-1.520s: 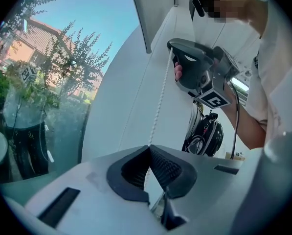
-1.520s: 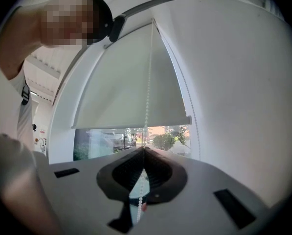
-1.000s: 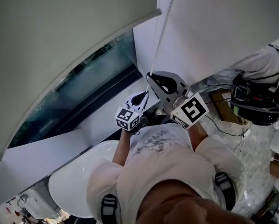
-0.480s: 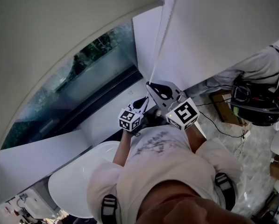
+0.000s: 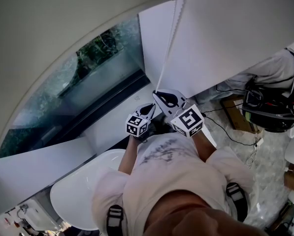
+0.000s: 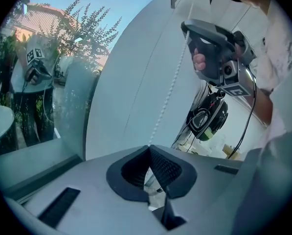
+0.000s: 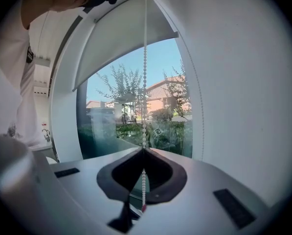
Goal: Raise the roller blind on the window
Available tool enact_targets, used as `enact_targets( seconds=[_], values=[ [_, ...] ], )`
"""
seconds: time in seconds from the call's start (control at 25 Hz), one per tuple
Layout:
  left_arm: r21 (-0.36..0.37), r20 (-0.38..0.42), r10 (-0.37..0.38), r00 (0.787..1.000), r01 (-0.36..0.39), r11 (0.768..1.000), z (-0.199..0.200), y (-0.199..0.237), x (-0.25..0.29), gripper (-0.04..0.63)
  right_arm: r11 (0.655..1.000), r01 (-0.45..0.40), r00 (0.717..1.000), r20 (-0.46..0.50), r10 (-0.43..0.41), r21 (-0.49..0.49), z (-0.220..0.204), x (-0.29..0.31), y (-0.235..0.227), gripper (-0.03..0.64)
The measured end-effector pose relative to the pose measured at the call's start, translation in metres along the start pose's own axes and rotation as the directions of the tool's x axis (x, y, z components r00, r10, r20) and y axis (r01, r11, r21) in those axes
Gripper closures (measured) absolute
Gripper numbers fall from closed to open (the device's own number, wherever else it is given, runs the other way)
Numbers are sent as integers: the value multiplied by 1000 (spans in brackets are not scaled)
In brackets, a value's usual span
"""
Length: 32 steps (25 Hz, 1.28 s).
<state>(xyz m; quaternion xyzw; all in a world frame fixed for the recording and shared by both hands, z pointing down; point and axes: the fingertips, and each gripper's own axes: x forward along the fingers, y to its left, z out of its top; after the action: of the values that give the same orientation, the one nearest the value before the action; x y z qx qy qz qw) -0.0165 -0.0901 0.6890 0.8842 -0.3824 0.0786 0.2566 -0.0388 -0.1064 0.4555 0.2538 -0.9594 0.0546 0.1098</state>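
Observation:
The pale roller blind point(image 5: 53, 43) hangs over the upper part of the window point(image 5: 82, 87), and its bottom bar point(image 7: 131, 50) stands well above the sill. A white bead chain point(image 5: 169, 36) drops along the wall beside the glass. My right gripper point(image 5: 156, 93) is shut on the bead chain point(image 7: 145, 82), which runs through its closed tips point(image 7: 144, 150). Just below and to the left, my left gripper point(image 5: 151, 106) is also shut. In the left gripper view the chain point(image 6: 168, 98) runs down from the right gripper point(image 6: 187, 26) to the left gripper's pinched tips point(image 6: 148, 146).
A white window sill point(image 5: 107, 127) lies under the glass, with a white rounded basin point(image 5: 78, 195) below it. The white wall point(image 5: 225, 28) stands right of the chain. Another person point(image 5: 270, 68) with dark gear point(image 5: 270, 113) is at the right, above cables on the floor point(image 5: 235, 132).
Both grippers have come down together along the chain. The blind's bottom edge has risen and more of the window glass shows.

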Motion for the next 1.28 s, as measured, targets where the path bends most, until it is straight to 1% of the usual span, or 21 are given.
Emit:
enact_targets(
  seconds=[0.16,0.32,0.44,0.56,0.64,0.72,0.96,1.08,1.28],
  values=[
    [-3,-11,2,1000,-2,1000,-5,0,0,588,1000,0,1000,-3,0,13,-5,0,2,555],
    [30,-2,3,1000,-3,1000,-2,-6,-7,588,1000,1,1000,-2,-1,1,-1,-3,2,555],
    [36,27,9,1000,-10,999,9,-10,-15,586,1000,1,1000,-2,-1,-1,-2,-4,-4,555],
    [16,52,3,999,-4,1000,29,-15,-23,585,1000,1,1000,0,-1,-2,-3,-5,-9,555],
    [21,73,-14,997,12,1000,49,-23,-30,569,1000,0,1000,3,0,-2,-2,-8,-12,555],
    [49,102,-30,994,25,998,72,-32,-37,544,1000,0,1000,5,0,0,-1,-10,-14,555],
    [142,205,-59,977,30,989,162,-56,-73,531,1000,-4,1000,8,4,-2,-1,-9,-14,555],
    [205,249,-87,965,35,978,208,-73,-89,531,1000,-5,1000,10,5,0,-1,-10,-15,555],
    [306,311,-167,936,67,950,272,-105,-109,531,1000,-10,1000,11,10,-1,-1,-11,-12,555]
  ],
)
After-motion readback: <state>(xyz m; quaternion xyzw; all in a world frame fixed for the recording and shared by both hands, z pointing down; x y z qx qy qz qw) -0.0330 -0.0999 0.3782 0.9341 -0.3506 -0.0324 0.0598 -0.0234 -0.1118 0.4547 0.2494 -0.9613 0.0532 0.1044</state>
